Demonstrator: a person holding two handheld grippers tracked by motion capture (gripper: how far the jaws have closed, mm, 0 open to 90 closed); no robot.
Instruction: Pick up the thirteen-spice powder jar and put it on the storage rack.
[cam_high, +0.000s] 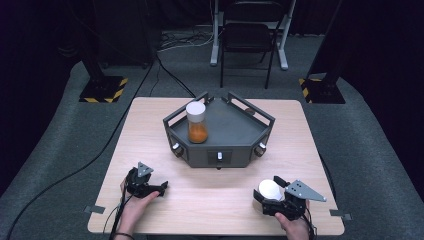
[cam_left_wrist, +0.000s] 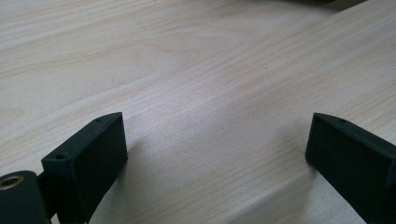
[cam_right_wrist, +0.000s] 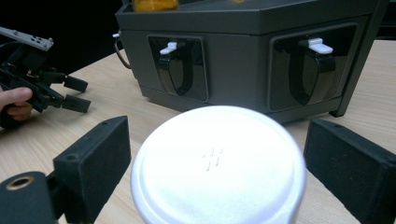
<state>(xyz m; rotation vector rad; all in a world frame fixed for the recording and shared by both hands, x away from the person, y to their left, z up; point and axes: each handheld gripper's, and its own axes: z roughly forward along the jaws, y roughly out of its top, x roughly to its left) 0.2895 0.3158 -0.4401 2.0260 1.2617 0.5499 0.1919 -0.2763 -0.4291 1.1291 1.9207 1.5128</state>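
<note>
A jar with a white lid (cam_high: 270, 188) stands on the wooden table (cam_high: 210, 200) near its front right. My right gripper (cam_high: 268, 196) straddles it, one black pad on each side. In the right gripper view the lid (cam_right_wrist: 217, 182) sits between the pads (cam_right_wrist: 100, 158) with only slim gaps, so the gripper (cam_right_wrist: 217, 154) reads as open. A second white-lidded jar (cam_high: 197, 125) with orange contents stands upright in the dark grey tray (cam_high: 240, 127). At the front left, my left gripper (cam_high: 161, 188) rests low over bare wood, open and holding nothing (cam_left_wrist: 217, 149).
The tray has raised rails and front walls with black latches and white tabs (cam_right_wrist: 238, 51). It fills the table's far middle. Beyond the table stand a black chair (cam_high: 247, 35) and stand bases with yellow-black tape (cam_high: 104, 90). Cables run across the grey floor.
</note>
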